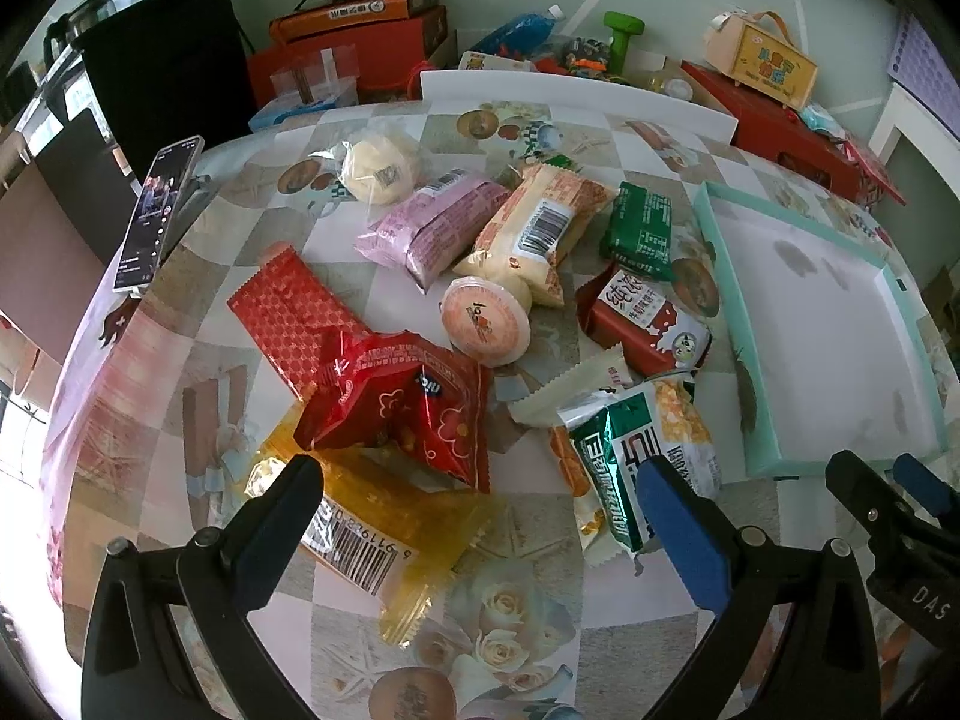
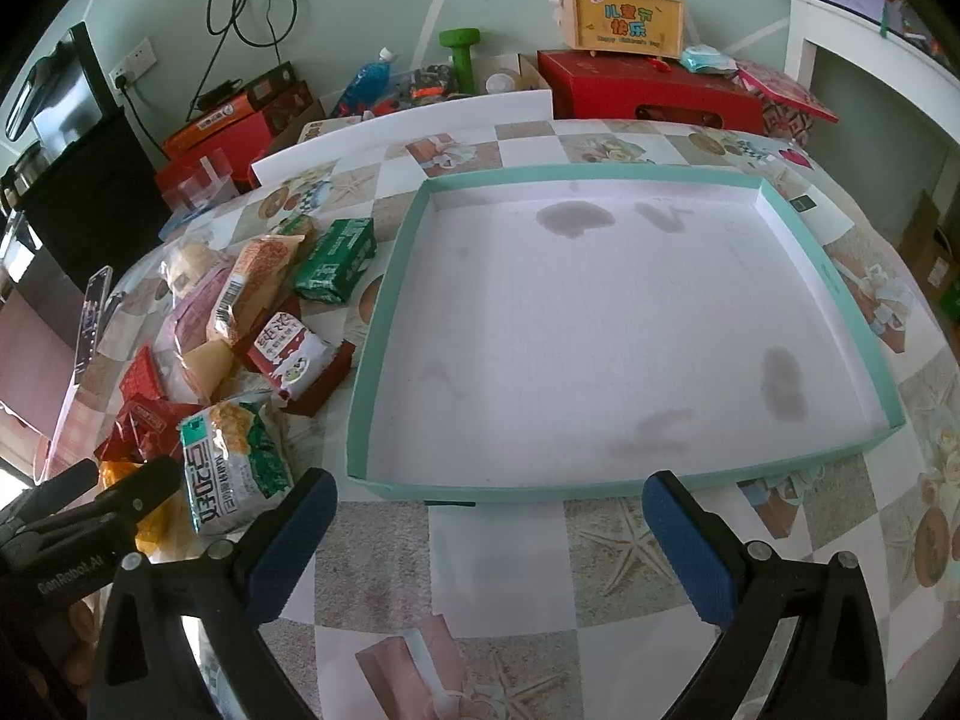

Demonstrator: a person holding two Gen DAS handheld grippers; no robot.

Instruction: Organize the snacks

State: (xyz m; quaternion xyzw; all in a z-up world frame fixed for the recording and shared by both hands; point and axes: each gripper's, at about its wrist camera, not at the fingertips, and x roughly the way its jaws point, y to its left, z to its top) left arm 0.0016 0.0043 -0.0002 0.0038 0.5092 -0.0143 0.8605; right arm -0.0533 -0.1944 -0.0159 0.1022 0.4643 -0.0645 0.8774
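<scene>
A pile of snacks lies on the patterned table: a yellow packet (image 1: 384, 534), a red bag (image 1: 408, 408), a green-white corn packet (image 1: 648, 456), a round orange cup (image 1: 486, 321), a pink packet (image 1: 432, 228), a green packet (image 1: 639, 231). My left gripper (image 1: 480, 516) is open and empty just above the yellow packet. A shallow teal tray (image 2: 828, 276) with a white, stained floor sits to the right and holds nothing. My right gripper (image 2: 489, 522) is open and empty at the tray's near edge; it also shows in the left wrist view (image 1: 882, 486). The corn packet (image 2: 234, 462) lies left of it.
A phone (image 1: 156, 210) on a stand stands at the table's left edge. Red boxes (image 2: 648, 96), a green dumbbell (image 2: 462, 51), a bottle (image 2: 366, 81) and a small orange case (image 2: 624, 18) crowd the wall behind the table. A white board (image 1: 576, 96) lines the far edge.
</scene>
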